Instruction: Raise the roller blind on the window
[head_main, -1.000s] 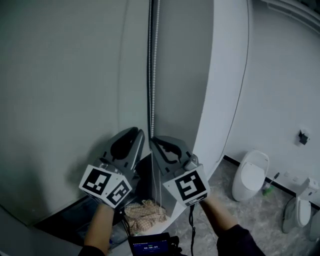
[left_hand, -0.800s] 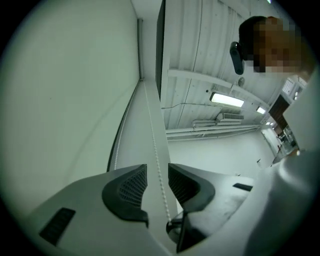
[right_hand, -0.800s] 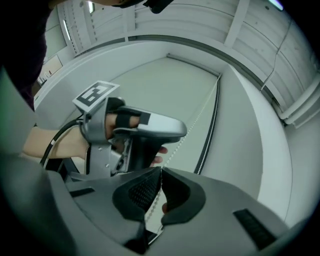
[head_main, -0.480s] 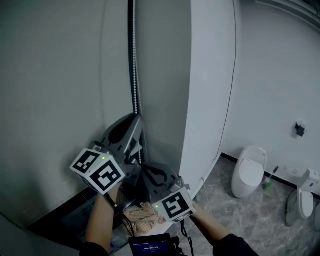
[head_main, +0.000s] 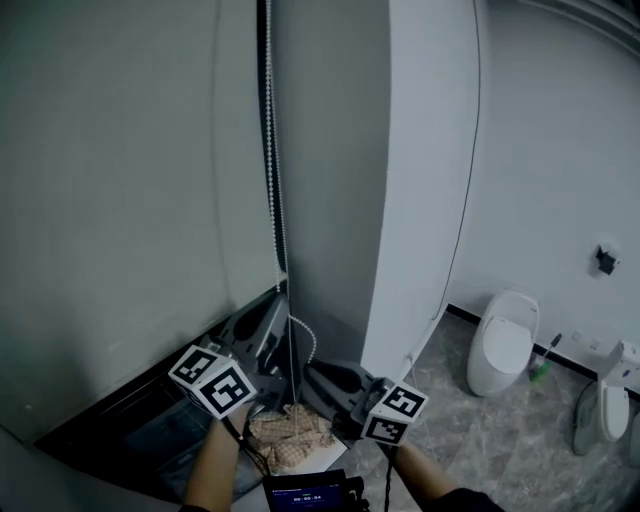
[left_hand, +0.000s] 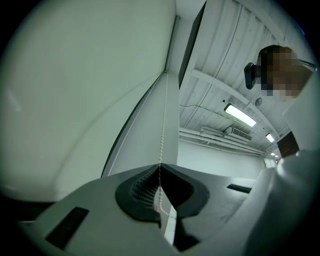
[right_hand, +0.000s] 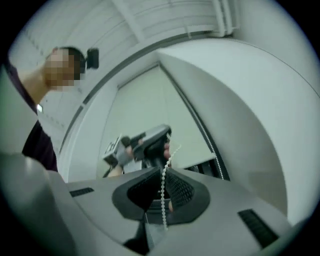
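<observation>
My left tongs (left_hand: 160, 166) are pressed together on the bead chain (left_hand: 164, 115). In the left gripper view the tips meet right on the beads. The chain rises taut from them along the edge of the roller blind (left_hand: 75, 100), and a short tail drops behind the tips. My right tongs (right_hand: 165, 170) are likewise closed on the chain, which crosses their tips and hangs loose down the throat behind them. (That same view catches the left gripper beyond the tips, a hand (right_hand: 131, 145) wrapped round its grip.)

From the head view, the left tongs sit higher, at the foot of the taut run of chain. The right tongs are lower and to the right, near but apart, and the chain sags in a small loop between the two. A marker cube (head_main: 215, 378) on the left gripper faces me.

The roller blind hangs over the window to the left of the chain. Its lower edge ends just above a dark strip (head_main: 120, 430), which may be bare glass or the sill; the picture is too dim to say. Right of the chain stands a white wall (head_main: 425, 180). A checked cloth (head_main: 290, 425) lies below the grippers. Well off to the right, a toilet (head_main: 503, 345) stands on the grey floor (head_main: 470, 440).
</observation>
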